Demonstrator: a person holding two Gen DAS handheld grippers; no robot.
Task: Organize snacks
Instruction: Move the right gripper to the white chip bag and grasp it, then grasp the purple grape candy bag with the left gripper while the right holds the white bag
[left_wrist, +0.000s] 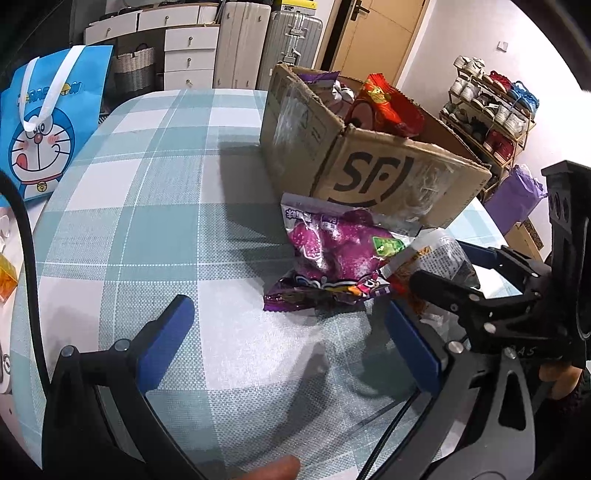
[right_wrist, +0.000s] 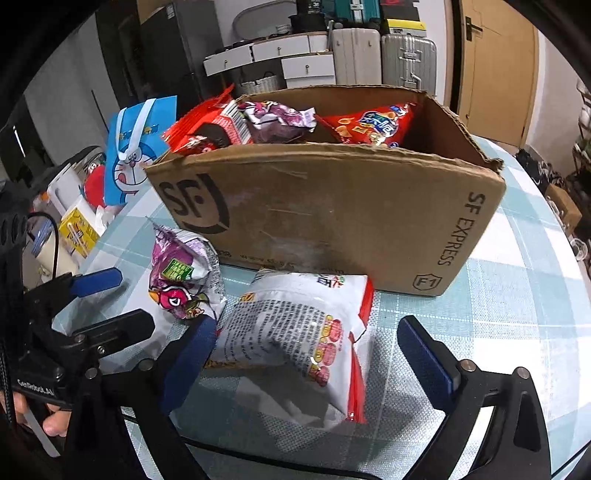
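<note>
A purple snack packet (left_wrist: 332, 243) (right_wrist: 181, 266) lies on the checked tablecloth in front of the SF cardboard box (left_wrist: 399, 177) (right_wrist: 332, 214). To its right rests a white-and-red snack bag (right_wrist: 295, 332) (left_wrist: 439, 251). Inside the box are red packets (right_wrist: 373, 122) and another purple packet (right_wrist: 277, 118). My left gripper (left_wrist: 287, 304) is open just short of the purple packet, with nothing between its fingers. My right gripper (right_wrist: 306, 325) is open around the white bag; its right finger (right_wrist: 424, 354) stands clear of the bag.
A blue cartoon gift bag (left_wrist: 48, 122) (right_wrist: 136, 155) stands at the table's left edge, with a yellow carton (right_wrist: 77, 229) and clutter beside it. Behind the table are drawers (left_wrist: 188, 48), suitcases (left_wrist: 291, 40) and a shoe rack (left_wrist: 491, 110).
</note>
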